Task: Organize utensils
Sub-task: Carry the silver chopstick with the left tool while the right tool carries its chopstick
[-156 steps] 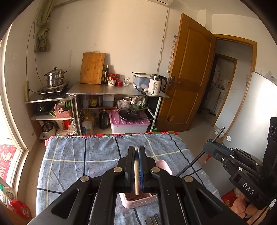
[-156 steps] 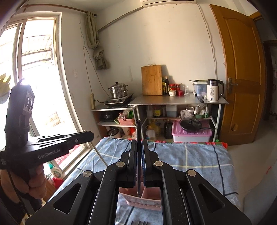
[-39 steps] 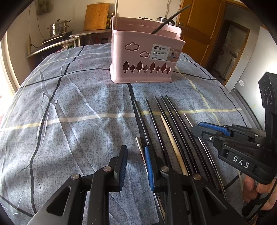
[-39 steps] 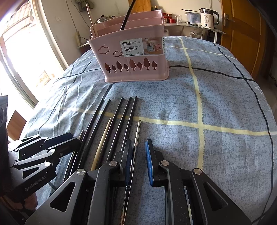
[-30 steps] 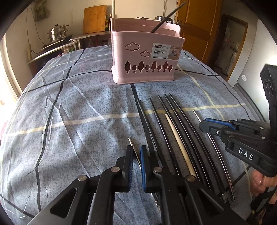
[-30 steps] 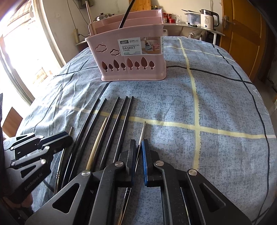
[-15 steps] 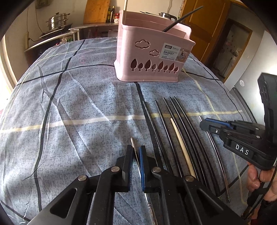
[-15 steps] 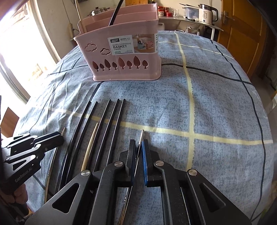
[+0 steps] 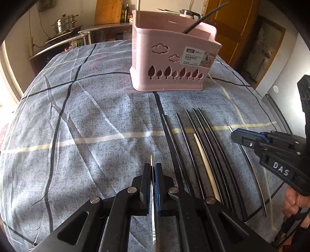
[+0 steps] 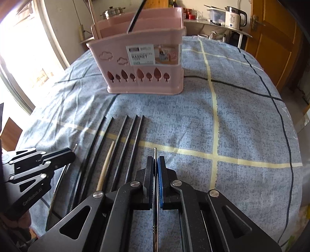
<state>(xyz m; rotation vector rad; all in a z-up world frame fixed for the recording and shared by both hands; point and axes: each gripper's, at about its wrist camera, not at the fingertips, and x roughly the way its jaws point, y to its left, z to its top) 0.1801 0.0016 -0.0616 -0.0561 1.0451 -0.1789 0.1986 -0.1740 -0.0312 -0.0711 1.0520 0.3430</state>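
Note:
My left gripper (image 9: pixel 153 164) has its jaws closing tight on a thin metal chopstick (image 9: pixel 151 157), whose tip pokes out just past the pads. To its right lie several black chopsticks (image 9: pixel 190 135) and one pale wooden chopstick (image 9: pixel 203 155) on the blue checked cloth. My right gripper (image 10: pixel 156 158) is likewise closing tight on a second metal chopstick (image 10: pixel 155 151), right of the black chopsticks (image 10: pixel 126 135). The pink basket (image 9: pixel 170 58) (image 10: pixel 145 64) stands beyond, with a black chopstick (image 9: pixel 203 19) leaning in it. Each gripper shows in the other's view: the right gripper (image 9: pixel 238 135), the left gripper (image 10: pixel 65 155).
The cloth-covered table (image 10: pixel 242 116) drops away at the right and near edges. Behind it stand a metal shelf with a kettle (image 10: pixel 234 17) and a steamer pot (image 9: pixel 65 23), a wooden door (image 10: pixel 275 38) and a bright window (image 10: pixel 23 48). A hand (image 9: pixel 294 201) holds the right gripper's handle.
Both grippers came down from above the basket, stood open around the two metal chopsticks, then shut on them. Over the last half second the views shifted only slightly.

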